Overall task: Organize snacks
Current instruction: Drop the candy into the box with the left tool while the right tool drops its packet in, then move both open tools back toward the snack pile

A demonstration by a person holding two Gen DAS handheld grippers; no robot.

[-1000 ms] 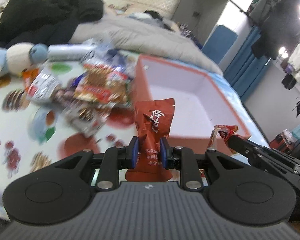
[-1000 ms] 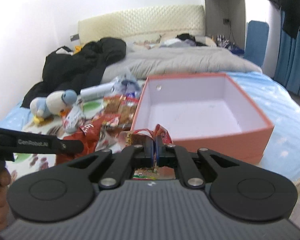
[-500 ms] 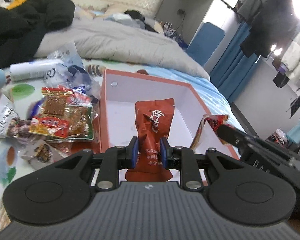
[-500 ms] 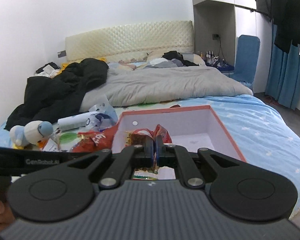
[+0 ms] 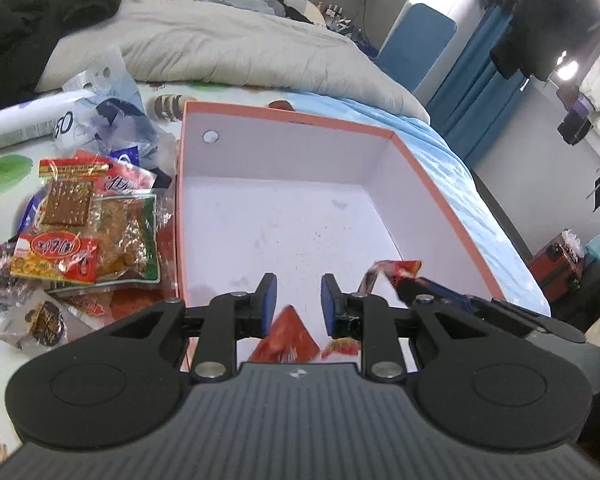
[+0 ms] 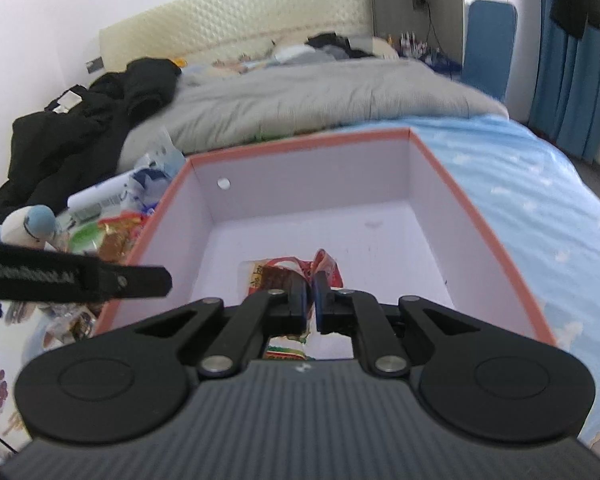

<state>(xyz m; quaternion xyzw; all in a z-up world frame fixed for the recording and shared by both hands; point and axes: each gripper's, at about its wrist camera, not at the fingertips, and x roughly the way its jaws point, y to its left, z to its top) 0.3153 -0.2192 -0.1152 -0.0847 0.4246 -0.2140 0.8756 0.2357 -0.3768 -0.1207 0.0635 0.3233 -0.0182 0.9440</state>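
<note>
angled down over orange box (image 5: 452, 208): left gripper (image 5: 296, 304), jaws just opened, red packet (image 5: 286, 340) loose below; right gripper (image 6: 309, 294), jaws parting narrowly, snack packet (image 6: 276, 276) between.

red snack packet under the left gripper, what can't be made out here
- Red foil snack packet, left wrist view: lower part hidden by the gripper body; print blurred.
- Clear-and-red wrapped snack, right wrist view: whether the right gripper pads press it is unclear.
</note>
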